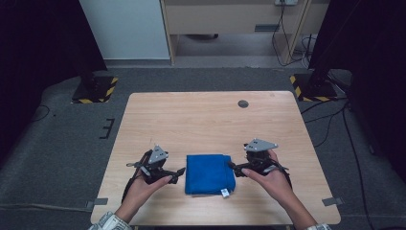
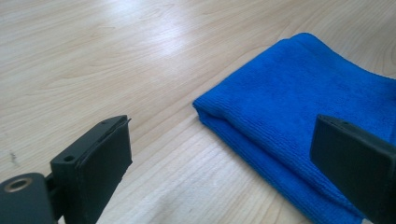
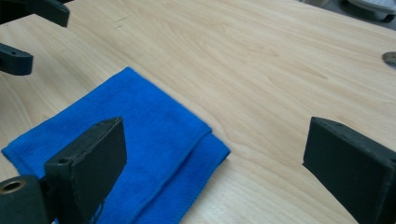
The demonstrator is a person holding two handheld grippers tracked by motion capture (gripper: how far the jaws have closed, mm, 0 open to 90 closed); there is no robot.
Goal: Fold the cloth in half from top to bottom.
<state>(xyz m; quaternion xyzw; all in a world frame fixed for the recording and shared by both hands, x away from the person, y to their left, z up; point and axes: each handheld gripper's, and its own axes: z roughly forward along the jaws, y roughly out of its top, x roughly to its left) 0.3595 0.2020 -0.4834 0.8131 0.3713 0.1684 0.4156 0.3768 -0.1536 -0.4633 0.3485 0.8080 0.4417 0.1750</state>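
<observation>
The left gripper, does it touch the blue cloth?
Apart. The left gripper view shows the left gripper open, bare table before its jaws, the folded blue cloth lying beyond.

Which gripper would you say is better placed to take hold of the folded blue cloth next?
Probably the right gripper: its open jaws already reach the blue cloth edge, while the left gripper sits just short.

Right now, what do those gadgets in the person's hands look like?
Each hand holds a black device: the left gripper and right gripper both have two flat, squarish black jaws and a grey three-cornered plate on top. Patterned light cuffs show at the wrists.
</observation>
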